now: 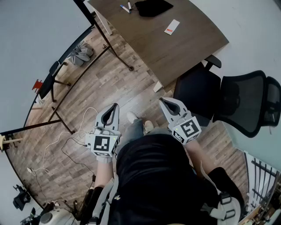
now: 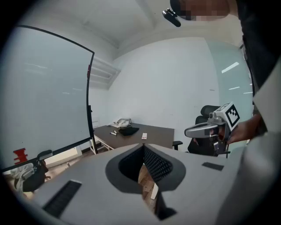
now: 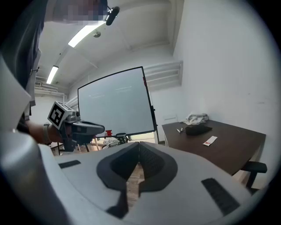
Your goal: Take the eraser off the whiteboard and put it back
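The whiteboard (image 1: 26, 39) stands on its wheeled frame at the left; it also shows in the left gripper view (image 2: 44, 88) and the right gripper view (image 3: 116, 103). On its ledge lie a small red piece (image 1: 37, 83) and a dark block (image 1: 49, 78) that may be the eraser; I cannot tell for sure. My left gripper (image 1: 115, 107) and right gripper (image 1: 163, 101) hang side by side over the wood floor in front of my body, well away from the board. Both are shut with nothing between the jaws.
A brown desk (image 1: 175, 48) at the top holds markers (image 1: 125, 8), a black cloth (image 1: 153, 6) and a white card (image 1: 172, 27). A black office chair (image 1: 246, 103) stands at the right. White cables (image 1: 66, 140) and a grey rag (image 1: 81, 53) lie on the floor.
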